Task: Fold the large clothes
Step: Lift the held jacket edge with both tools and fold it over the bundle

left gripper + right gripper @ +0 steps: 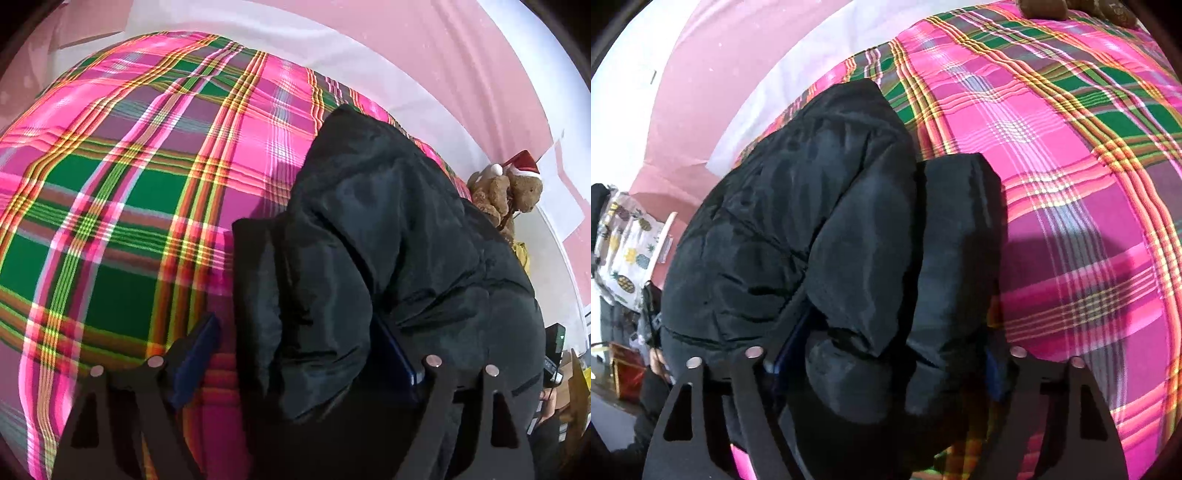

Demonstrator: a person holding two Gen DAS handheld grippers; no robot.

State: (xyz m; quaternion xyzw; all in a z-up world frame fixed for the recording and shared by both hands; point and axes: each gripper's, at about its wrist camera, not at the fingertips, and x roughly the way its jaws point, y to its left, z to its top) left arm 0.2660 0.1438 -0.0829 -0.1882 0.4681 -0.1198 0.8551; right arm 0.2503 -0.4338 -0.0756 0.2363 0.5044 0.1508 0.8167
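Your black padded jacket [388, 240] lies bundled on the plaid bed cover [129, 184], its long axis running away from you. Your left tool [295, 347] stands wide open around a fold, its left pad [199, 354] clear of it. Whether your right tool [886, 332], also wide, grips the bulky fold you cannot tell. Only the left view shows the teddy bears [509, 192]; only the right shows the pineapple-print cloth [624, 251].
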